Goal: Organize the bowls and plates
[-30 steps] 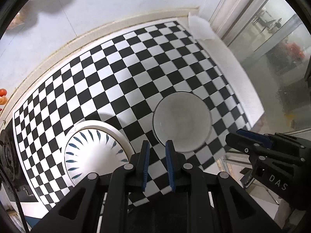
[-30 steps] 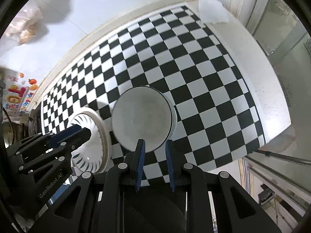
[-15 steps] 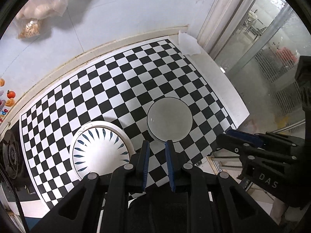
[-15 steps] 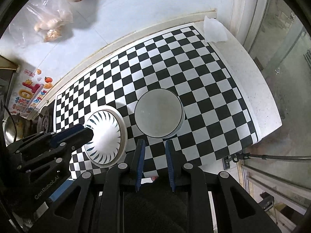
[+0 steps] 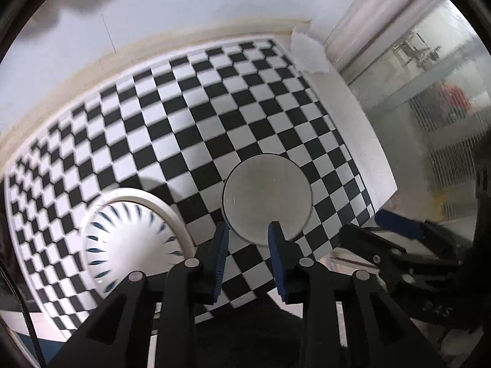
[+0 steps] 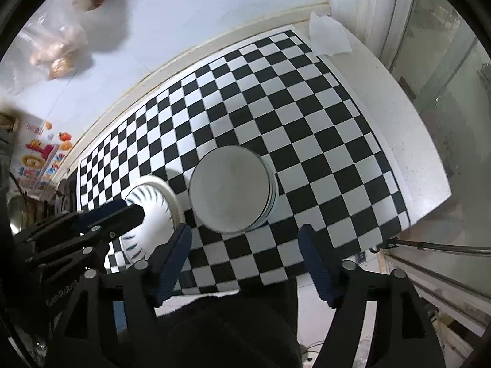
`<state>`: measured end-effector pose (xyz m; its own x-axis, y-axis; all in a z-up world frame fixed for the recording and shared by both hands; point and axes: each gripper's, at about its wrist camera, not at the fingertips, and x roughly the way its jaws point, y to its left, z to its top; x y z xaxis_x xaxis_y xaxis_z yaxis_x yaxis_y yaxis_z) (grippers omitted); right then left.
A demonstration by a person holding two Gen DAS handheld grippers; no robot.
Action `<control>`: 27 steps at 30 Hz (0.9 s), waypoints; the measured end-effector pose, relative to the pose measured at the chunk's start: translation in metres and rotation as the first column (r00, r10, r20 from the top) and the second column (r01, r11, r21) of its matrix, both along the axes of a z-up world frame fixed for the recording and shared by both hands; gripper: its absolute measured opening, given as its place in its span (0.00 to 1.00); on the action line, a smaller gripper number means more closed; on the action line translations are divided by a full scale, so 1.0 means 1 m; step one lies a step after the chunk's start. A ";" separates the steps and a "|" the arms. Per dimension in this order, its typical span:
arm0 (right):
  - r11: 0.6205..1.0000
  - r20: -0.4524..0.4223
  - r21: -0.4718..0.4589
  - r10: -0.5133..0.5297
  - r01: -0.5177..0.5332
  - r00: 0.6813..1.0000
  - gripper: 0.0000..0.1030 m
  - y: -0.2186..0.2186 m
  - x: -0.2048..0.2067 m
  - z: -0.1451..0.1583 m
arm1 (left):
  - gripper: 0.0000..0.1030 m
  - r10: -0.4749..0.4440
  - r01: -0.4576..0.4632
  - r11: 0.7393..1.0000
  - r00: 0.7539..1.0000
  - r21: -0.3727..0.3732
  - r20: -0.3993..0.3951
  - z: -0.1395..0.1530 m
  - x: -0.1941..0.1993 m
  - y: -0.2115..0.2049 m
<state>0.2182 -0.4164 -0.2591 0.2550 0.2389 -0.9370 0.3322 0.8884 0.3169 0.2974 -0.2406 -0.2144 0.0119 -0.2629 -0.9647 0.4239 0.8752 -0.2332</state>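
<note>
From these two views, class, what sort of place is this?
Probably a home kitchen or dining corner: a bowl and a patterned dish on a checkered cloth, bagged food hanging on the wall, and a glass door beside the table.

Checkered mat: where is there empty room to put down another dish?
The mat is bare from the plain bowls back to the wall and out to the tissue corner. Its near left is crowded: the blue-striped bowl sits close beside the plain bowls.
</note>
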 end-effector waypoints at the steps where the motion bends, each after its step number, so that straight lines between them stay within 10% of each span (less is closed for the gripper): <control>1: 1.000 -0.005 0.023 -0.012 0.012 1.000 0.76 -0.005 0.004 -0.009 | 0.24 0.013 -0.013 1.000 1.000 -0.001 -0.027 -0.010 0.007 -0.001; 8: 0.985 -0.065 0.134 -0.101 0.109 0.993 0.80 -0.034 0.028 -0.077 | 0.26 0.084 -0.088 0.996 0.967 -0.006 -0.240 -0.081 0.049 -0.006; 27: 0.906 -0.163 0.399 -0.078 0.138 0.983 0.80 -0.028 0.058 -0.215 | 0.32 0.045 -0.054 0.998 0.920 -0.012 -0.390 -0.154 0.070 -0.018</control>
